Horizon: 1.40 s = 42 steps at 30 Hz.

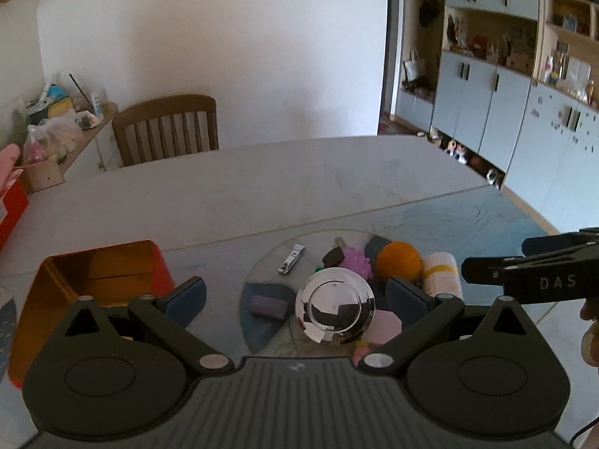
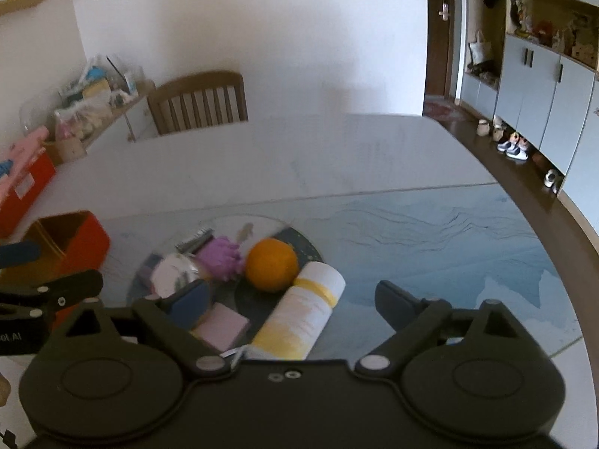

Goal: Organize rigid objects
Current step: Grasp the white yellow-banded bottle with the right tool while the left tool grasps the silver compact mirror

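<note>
A round glass turntable (image 1: 273,258) holds a pile of small objects: a shiny chrome round cap (image 1: 334,305), a nail clipper (image 1: 291,259), an orange (image 1: 398,260), a purple pompom (image 1: 356,260), a white and yellow tube (image 1: 443,275), a pink block (image 1: 383,329) and a purple block (image 1: 268,307). My left gripper (image 1: 295,297) is open and empty, above the chrome cap. My right gripper (image 2: 294,301) is open and empty, over the tube (image 2: 299,318), near the orange (image 2: 271,264) and the pink block (image 2: 221,327).
An open red box (image 1: 101,265) with a gold inside stands left of the turntable; it also shows in the right wrist view (image 2: 71,239). A wooden chair (image 1: 166,129) stands at the table's far side. Cabinets (image 1: 486,112) line the right wall.
</note>
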Each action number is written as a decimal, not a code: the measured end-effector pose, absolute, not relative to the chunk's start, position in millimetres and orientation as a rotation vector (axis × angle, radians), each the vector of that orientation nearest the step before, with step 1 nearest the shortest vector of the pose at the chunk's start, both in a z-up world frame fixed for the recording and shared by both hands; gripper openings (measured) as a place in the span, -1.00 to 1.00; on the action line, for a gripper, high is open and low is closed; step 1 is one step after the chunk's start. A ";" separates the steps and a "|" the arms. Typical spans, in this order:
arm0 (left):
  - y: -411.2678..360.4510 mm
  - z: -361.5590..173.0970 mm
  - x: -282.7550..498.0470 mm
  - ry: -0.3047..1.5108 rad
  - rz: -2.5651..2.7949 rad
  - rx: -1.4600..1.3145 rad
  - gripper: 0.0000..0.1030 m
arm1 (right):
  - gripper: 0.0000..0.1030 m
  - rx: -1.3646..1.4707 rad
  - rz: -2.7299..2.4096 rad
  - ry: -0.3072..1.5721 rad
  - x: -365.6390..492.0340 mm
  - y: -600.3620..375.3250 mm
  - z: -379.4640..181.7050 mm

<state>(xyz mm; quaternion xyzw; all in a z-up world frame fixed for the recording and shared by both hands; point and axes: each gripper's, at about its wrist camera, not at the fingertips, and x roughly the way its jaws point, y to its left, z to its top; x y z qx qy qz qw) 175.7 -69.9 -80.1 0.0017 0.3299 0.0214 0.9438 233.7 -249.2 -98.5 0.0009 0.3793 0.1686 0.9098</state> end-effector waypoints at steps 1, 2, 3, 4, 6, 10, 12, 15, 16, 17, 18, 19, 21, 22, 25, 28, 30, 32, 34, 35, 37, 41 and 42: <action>-72.1 -84.6 181.6 0.683 0.032 0.000 0.99 | 0.79 0.000 0.349 0.800 239.2 -249.2 -101.9; -74.3 -89.0 187.0 0.695 0.015 -0.006 0.99 | 0.79 0.001 0.353 0.817 245.7 -249.1 -105.9; -75.3 -92.5 192.7 0.706 0.002 -0.009 0.99 | 0.78 0.000 0.354 0.834 250.0 -249.3 -109.8; -77.9 -97.6 198.3 0.723 -0.004 -0.006 0.99 | 0.75 0.000 0.359 0.849 253.9 -249.4 -113.7; -82.0 -107.3 208.7 0.756 -0.010 0.001 0.99 | 0.73 -0.001 0.369 0.879 261.3 -250.1 -121.2; -84.8 -124.7 224.5 0.794 -0.011 0.015 0.98 | 0.61 -0.013 0.381 0.927 272.6 -248.8 -133.5; -86.1 -132.1 231.7 0.809 -0.023 0.015 0.98 | 0.53 -0.018 0.389 0.943 277.7 -248.2 -139.2; -88.9 -139.5 238.8 0.828 -0.031 0.020 0.98 | 0.48 -0.019 0.383 0.965 284.6 -248.6 -145.6; -89.5 -141.3 240.9 0.833 -0.033 0.019 0.98 | 0.46 -0.013 0.382 0.976 287.2 -249.5 -147.1; -90.1 -143.1 243.4 0.838 -0.032 0.021 0.97 | 0.46 -0.002 0.383 0.986 289.8 -250.2 -148.5; -89.5 -145.1 246.4 0.843 -0.027 0.022 0.94 | 0.45 0.013 0.383 0.996 291.6 -251.3 -149.4; -89.0 -147.3 248.8 0.853 -0.026 0.021 0.83 | 0.42 0.024 0.384 1.005 293.1 -251.9 -150.3; -90.2 -151.3 253.7 0.872 -0.011 0.021 0.70 | 0.33 0.049 0.389 1.024 296.6 -253.6 -152.3; -89.5 -152.5 254.9 0.878 -0.005 0.017 0.67 | 0.27 0.063 0.392 1.036 297.8 -253.4 -152.5; -88.8 -153.4 257.0 0.885 -0.002 0.004 0.52 | 0.18 0.095 0.395 1.060 301.3 -252.8 -154.1; -90.9 -153.9 258.2 0.888 0.008 0.009 0.50 | 0.07 0.121 0.403 1.075 302.8 -253.8 -154.8; -91.8 -154.0 258.5 0.890 0.012 0.013 0.50 | 0.03 0.129 0.407 1.084 302.4 -254.4 -154.8; -92.9 -153.9 259.1 0.892 0.019 0.020 0.50 | 0.03 0.122 0.403 1.082 302.2 -253.3 -154.2; -94.3 -153.9 259.0 0.894 0.028 0.025 0.50 | 0.00 0.118 0.396 1.082 301.9 -251.9 -153.2; -93.6 -154.0 258.6 0.896 0.029 0.026 0.50 | -0.01 0.111 0.389 1.078 301.7 -251.2 -152.7; -93.6 -153.5 257.8 0.898 0.037 0.031 0.50 | -0.07 0.091 0.378 1.070 300.5 -250.6 -152.2; -91.8 -151.4 254.7 0.899 0.047 0.026 0.50 | -0.10 0.086 0.370 1.065 297.5 -256.2 -150.3; -91.5 -150.7 253.5 0.900 0.044 0.024 0.50 | -0.10 0.091 0.372 1.062 296.5 -258.6 -149.6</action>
